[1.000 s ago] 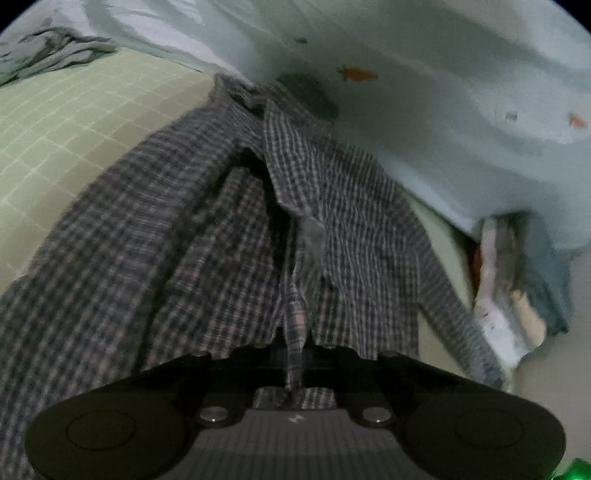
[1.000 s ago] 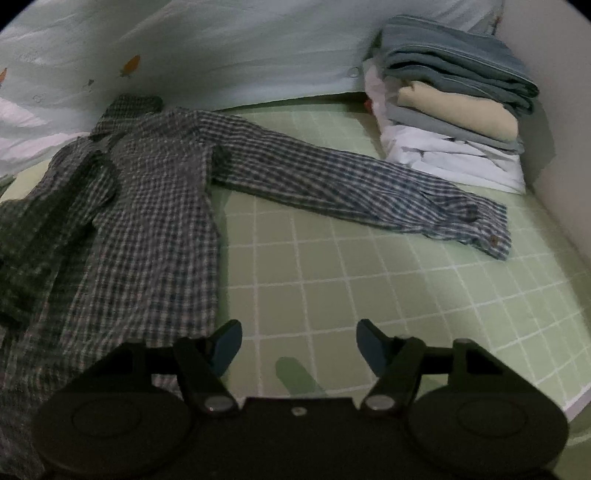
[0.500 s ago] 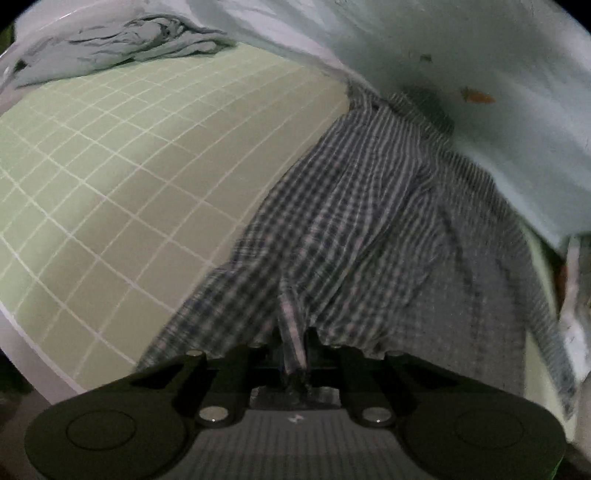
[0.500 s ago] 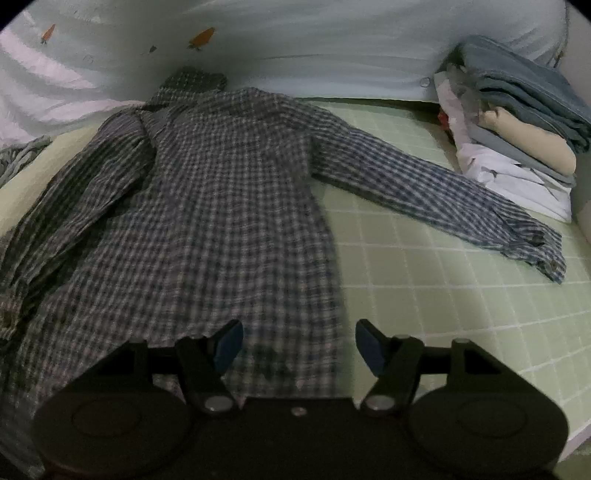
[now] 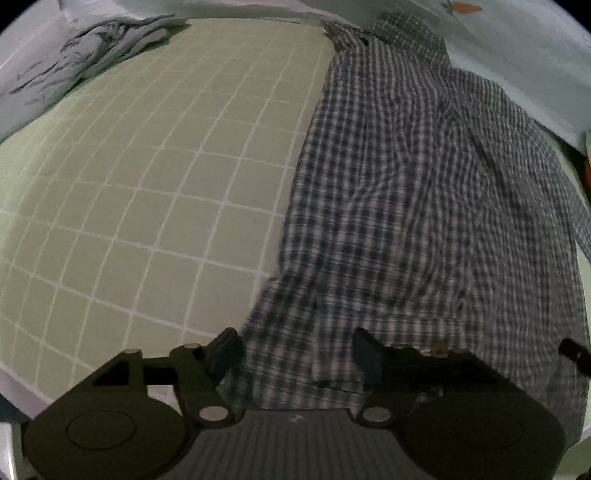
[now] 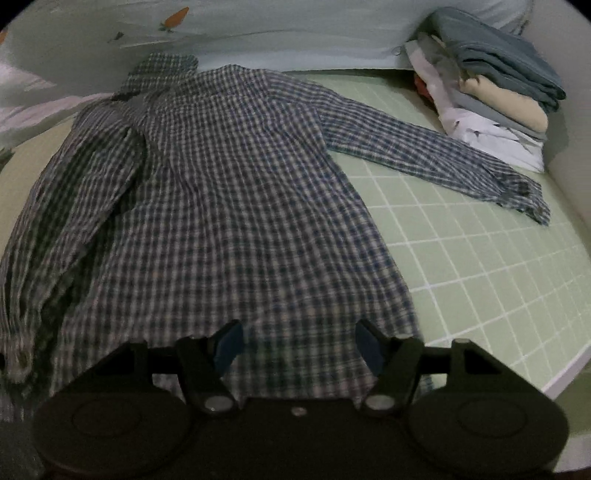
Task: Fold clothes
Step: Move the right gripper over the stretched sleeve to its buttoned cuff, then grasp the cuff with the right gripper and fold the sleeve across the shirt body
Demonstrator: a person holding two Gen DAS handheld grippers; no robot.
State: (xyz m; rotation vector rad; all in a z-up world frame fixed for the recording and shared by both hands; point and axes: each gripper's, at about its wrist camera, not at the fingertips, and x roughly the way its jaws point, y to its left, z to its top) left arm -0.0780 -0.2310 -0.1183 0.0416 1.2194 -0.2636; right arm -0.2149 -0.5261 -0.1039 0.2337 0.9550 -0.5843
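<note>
A blue and white checked shirt (image 6: 236, 206) lies spread on the green gridded sheet (image 6: 480, 258), collar at the far side. Its left sleeve is folded in over the body; the right sleeve (image 6: 436, 155) stretches out towards the folded pile. In the left wrist view the shirt (image 5: 424, 206) fills the right half. My left gripper (image 5: 295, 350) hangs over the shirt's near left hem, its jaws opening, the cloth lying loose beneath them with no pad pressing on it. My right gripper (image 6: 299, 343) stands open above the near hem, nothing in it.
A stack of folded clothes (image 6: 495, 92) sits at the far right by the wall. A pale blue quilt with carrot prints (image 6: 258, 33) runs along the far side. A crumpled grey garment (image 5: 92, 55) lies at the far left. The bed's white edge (image 6: 554, 380) is near right.
My left gripper let go of the shirt edge it pinched and its jaws spread wide, after carrying it leftwards. The right gripper slid left from bare sheet to over the shirt's hem, still open.
</note>
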